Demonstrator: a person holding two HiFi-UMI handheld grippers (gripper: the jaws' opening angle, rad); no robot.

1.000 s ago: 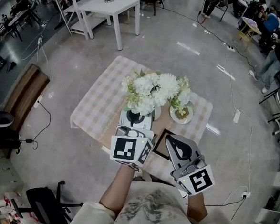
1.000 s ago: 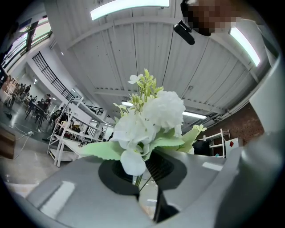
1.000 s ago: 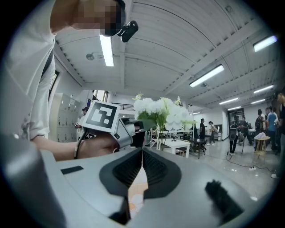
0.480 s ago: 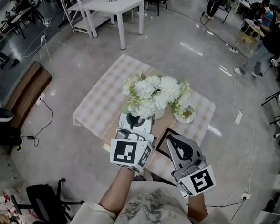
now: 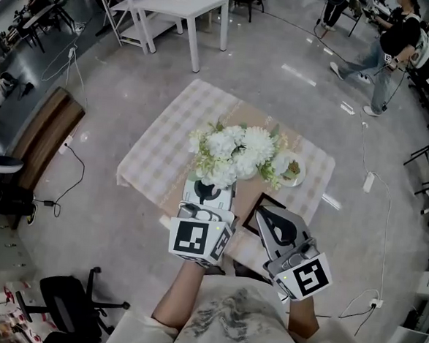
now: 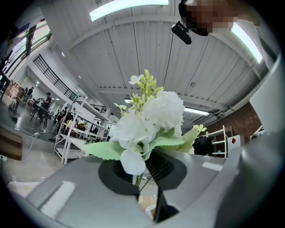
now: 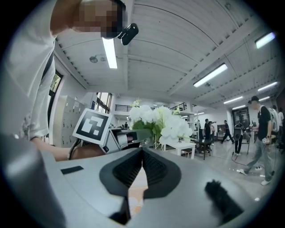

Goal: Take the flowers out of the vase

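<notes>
A bunch of white flowers (image 5: 234,152) with green leaves hangs over the checked tablecloth (image 5: 157,152). My left gripper (image 5: 207,191) is shut on its thin stems, just below the blooms. In the left gripper view the flowers (image 6: 151,120) rise straight out of the closed jaws of that gripper (image 6: 143,171). The round white vase (image 5: 294,169), brown inside, stands on the table to the right of the bunch, its mouth mostly uncovered. My right gripper (image 5: 273,224) is shut and empty near the table's front edge. In its own view the right gripper (image 7: 141,153) points at the flowers (image 7: 158,120) and the left gripper (image 7: 116,136).
A black-framed flat thing (image 5: 259,207) lies on the table between the grippers. A white table (image 5: 186,4) stands beyond, a wooden bench (image 5: 45,137) at the left, a black chair (image 5: 70,303) at the lower left. People (image 5: 388,40) walk at the upper right. Cables cross the floor.
The left gripper has drawn the bunch a little toward me and to the left, away from the vase, which now shows more. The right gripper has stayed put.
</notes>
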